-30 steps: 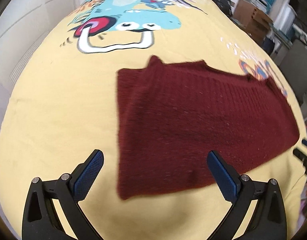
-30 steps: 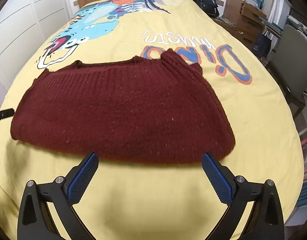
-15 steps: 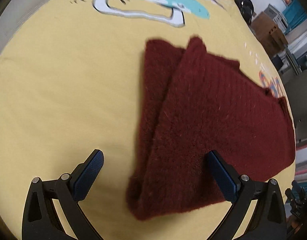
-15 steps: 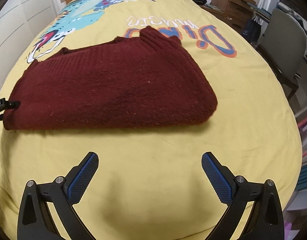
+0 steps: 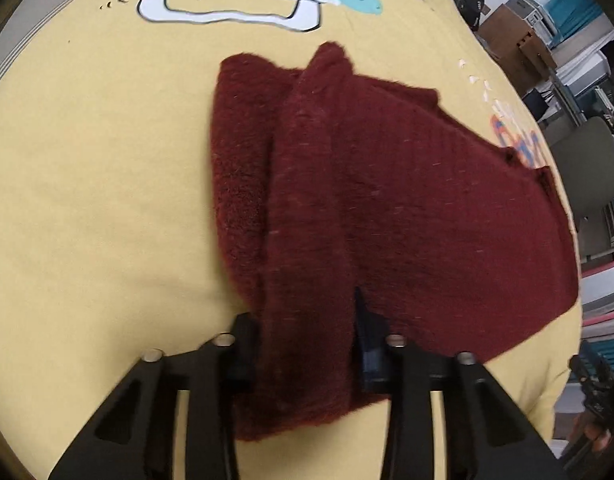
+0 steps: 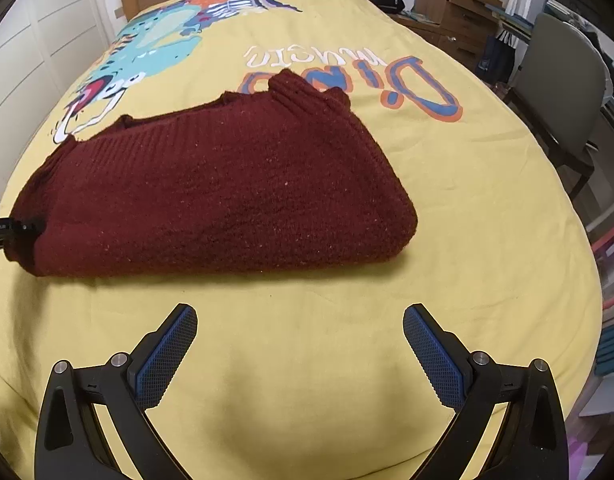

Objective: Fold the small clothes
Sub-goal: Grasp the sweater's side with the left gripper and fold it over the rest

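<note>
Left tongs (image 5: 307, 344) now pinch sweater (image 5: 387, 208) corner; right tongs (image 6: 299, 344) stay spread.

Dark red knit sweater (image 6: 211, 196) lies folded on yellow dinosaur-print bedspread (image 6: 447, 240). Right gripper (image 6: 299, 352) above bare bedspread just short of sweater, blue pads (image 6: 167, 356) spread wide, holding nothing. Left gripper tip (image 6: 11, 230) touches sweater's left end. Grey chair (image 6: 563, 80) beside bed.
</note>
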A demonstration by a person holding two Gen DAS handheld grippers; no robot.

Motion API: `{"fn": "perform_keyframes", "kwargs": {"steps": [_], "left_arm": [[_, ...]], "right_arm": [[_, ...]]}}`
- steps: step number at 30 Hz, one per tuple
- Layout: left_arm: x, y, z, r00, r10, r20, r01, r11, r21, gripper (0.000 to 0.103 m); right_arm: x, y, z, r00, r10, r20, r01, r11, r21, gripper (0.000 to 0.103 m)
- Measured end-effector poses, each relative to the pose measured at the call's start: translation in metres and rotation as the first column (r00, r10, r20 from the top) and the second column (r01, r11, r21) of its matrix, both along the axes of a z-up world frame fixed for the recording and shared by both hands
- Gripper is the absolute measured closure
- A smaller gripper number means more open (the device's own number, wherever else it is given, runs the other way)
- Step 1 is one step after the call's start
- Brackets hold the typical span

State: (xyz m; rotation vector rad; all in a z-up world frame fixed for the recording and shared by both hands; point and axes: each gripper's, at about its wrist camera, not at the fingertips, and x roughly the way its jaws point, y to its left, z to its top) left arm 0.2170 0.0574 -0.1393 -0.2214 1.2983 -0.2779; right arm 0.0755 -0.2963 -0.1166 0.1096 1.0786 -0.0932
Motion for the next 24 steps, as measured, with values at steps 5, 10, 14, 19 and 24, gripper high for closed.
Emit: {"fn": "perform_keyframes", "kwargs": {"steps": [5, 10, 14, 19, 24], "left_arm": [[-0.005, -0.009, 0.034, 0.999, -0.038, 0.037, 0.038, 0.999, -0.01, 0.08], [-0.003, -0.029, 0.065, 0.995, -0.072, 0.072, 0.075, 0.997, -0.028, 0.081], [0.0, -0.056, 0.089, 0.99, -0.088, 0.109, 0.093, 0.995, -0.042, 0.082], [0.018, -0.125, 0.104, 0.975, -0.161, 0.154, 0.167, 0.986, -0.025, 0.082], [0.028, -0.196, 0.119, 0.951, -0.25, 0.181, 0.257, 0.966, -0.015, 0.082]], "right_arm": [[-0.001, -0.007, 0.007, 1.0, -0.014, 0.018, 0.014, 1.0, 0.006, 0.0], [-0.003, -0.02, 0.014, 0.999, -0.024, 0.041, 0.023, 1.0, 0.018, 0.0], [-0.004, -0.037, 0.019, 0.997, -0.05, 0.065, 0.048, 0.998, 0.04, 0.0], [-0.006, -0.063, 0.027, 0.992, -0.081, 0.094, 0.076, 0.996, 0.055, 0.0], [-0.008, -0.094, 0.034, 0.986, -0.123, 0.115, 0.116, 0.991, 0.059, 0.0]]}}
